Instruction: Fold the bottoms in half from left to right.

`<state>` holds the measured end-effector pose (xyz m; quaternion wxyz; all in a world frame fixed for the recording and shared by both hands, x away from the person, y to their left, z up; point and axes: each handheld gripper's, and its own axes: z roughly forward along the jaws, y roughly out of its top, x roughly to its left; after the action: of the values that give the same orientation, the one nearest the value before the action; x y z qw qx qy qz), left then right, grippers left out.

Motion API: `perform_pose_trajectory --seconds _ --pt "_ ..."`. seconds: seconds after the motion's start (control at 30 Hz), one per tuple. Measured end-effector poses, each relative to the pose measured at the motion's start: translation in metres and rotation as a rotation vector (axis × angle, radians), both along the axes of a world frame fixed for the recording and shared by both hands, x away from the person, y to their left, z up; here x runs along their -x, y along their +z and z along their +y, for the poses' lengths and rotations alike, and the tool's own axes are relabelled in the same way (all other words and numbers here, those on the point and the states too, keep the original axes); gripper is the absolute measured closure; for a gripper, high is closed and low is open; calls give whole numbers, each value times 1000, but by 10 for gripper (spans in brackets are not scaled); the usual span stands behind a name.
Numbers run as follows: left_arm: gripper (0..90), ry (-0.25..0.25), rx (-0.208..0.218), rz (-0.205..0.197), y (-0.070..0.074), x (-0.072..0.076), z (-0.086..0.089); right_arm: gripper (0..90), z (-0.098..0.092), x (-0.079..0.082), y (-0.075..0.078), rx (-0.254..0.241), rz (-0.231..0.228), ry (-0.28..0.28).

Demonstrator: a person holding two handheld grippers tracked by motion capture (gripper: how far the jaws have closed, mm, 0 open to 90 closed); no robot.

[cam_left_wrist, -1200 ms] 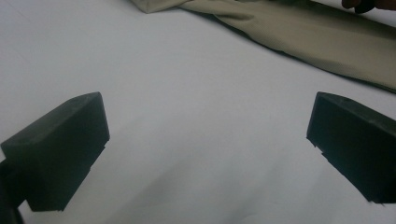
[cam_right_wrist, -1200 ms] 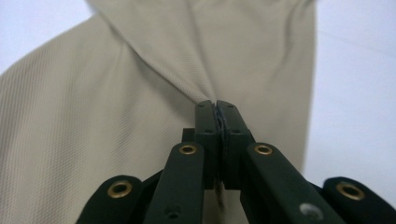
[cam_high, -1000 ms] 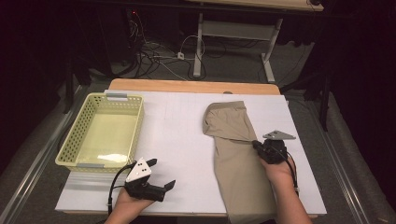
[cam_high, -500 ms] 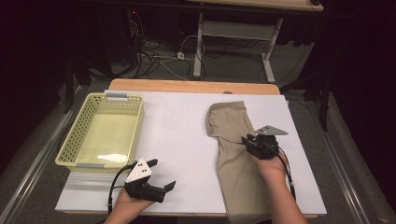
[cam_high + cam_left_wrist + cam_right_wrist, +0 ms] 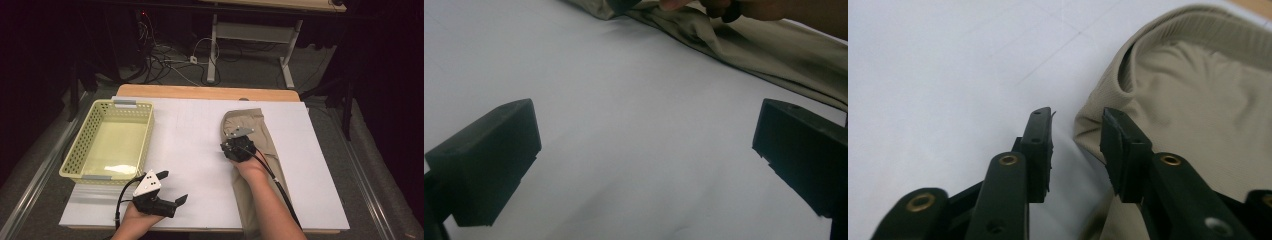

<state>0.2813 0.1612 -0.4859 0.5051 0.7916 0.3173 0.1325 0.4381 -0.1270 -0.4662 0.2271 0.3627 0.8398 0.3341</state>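
Item one: we record a khaki folded cloth garment with a ribbed band [image 5: 252, 145], lying lengthwise on the right half of the white-covered desk [image 5: 195, 150], ribbed end toward the far edge, near end reaching the front edge under the person's right forearm.

Right tongs [image 5: 231, 148]: we find them over the garment's left border, near its far end. In the right gripper view [image 5: 1075, 135] the jaws stand partly apart, having just been opening; the garment's folded edge [image 5: 1198, 100] sits just beyond and to the right of the gap, with the right jaw over the fabric and the left jaw over bare desk. We see no cloth pinched between the pads.

Left tongs [image 5: 172, 187]: at the front left of the desk, well apart from the garment, jaws spread wide with nothing between them [image 5: 644, 145].

Further out: a pale yellow plastic mesh basket [image 5: 80, 150] on the desk's left side.
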Motion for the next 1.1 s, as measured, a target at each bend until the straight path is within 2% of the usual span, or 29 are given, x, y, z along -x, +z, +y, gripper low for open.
perform_pose_trajectory --seconds 0.07,0.17,0.4,0.43,0.53,0.63,0.8,1.0,1.1 --pt "0 -2 1 2 0 0 0 620 2 -8 -7 17 28 -7" --pt "0 -5 3 7 0 -1 0 651 -3 -14 -10 -43 51 -9" --pt "0 -3 1 8 0 -1 0 862 -7 -18 -11 -55 35 -34" --pt "0 -3 0 7 0 -1 0 888 -7 -18 -12 -45 27 -38" --pt "0 -2 0 6 0 -1 0 900 -7 -18 -11 -37 20 -37" --pt "0 -6 3 8 0 -1 0 900 -10 -20 -9 -100 70 -68" --pt "0 -7 3 10 0 -1 0 900 -22 -17 12 -119 -15 -106" --pt "0 -6 4 9 0 -1 0 900 -63 -28 33 -150 -71 -202" --pt "0 -2 8 -6 0 1 1 900 -85 -36 42 -164 -87 -246"
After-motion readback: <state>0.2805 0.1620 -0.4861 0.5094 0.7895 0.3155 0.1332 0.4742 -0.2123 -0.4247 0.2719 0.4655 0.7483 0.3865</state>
